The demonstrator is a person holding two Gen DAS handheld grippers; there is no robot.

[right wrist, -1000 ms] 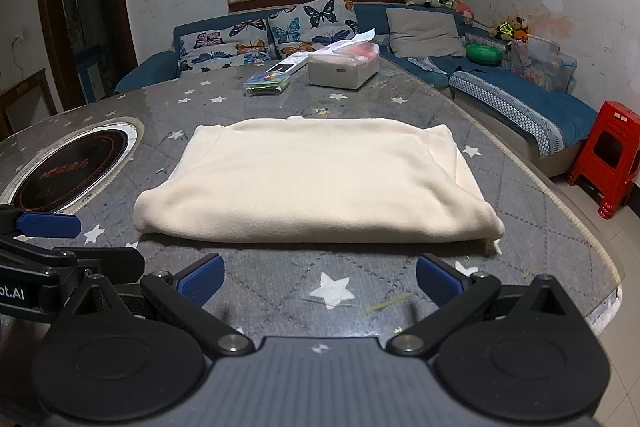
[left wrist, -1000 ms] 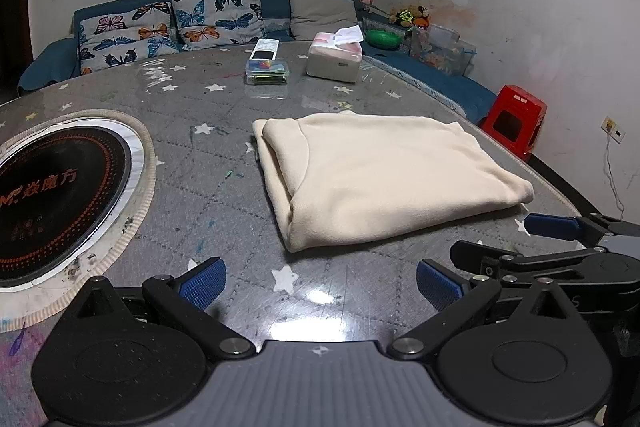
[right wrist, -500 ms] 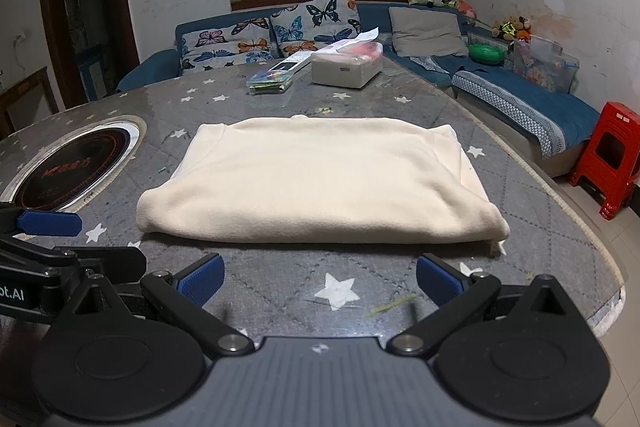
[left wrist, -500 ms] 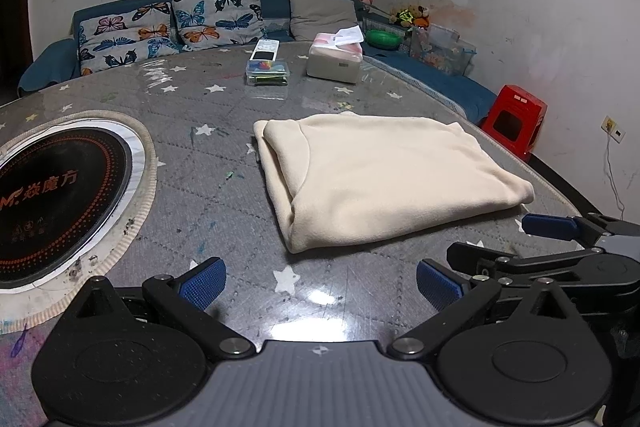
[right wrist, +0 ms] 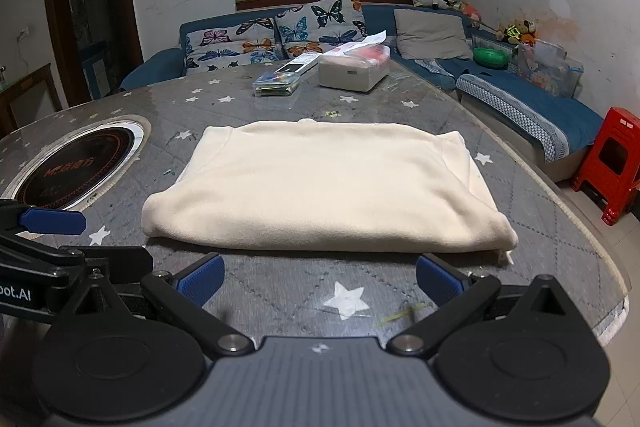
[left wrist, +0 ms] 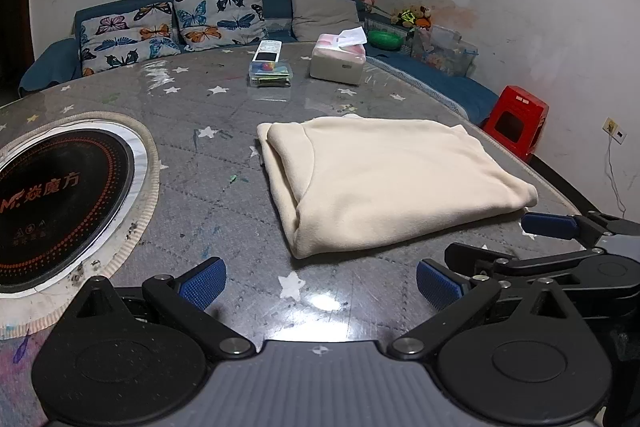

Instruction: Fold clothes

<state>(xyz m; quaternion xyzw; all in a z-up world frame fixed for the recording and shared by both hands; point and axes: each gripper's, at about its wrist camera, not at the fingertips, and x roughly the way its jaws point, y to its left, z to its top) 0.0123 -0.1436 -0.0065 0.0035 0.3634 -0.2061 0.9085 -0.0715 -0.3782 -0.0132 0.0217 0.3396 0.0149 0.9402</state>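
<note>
Cream folded garment (right wrist: 324,187) lies flat on the grey starred surface (right wrist: 348,299), its near fold just ahead of the right gripper (right wrist: 318,277). Both the right gripper's and the left gripper's (left wrist: 320,281) jaws are spread, empty, with bare surface between them and the cloth edge.

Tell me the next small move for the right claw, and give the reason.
Probably ease the right claw forward to the near folded edge of the cream garment. Both it and the left claw are open and empty, just short of the cloth, which lies flat and could likely take another fold.
</note>
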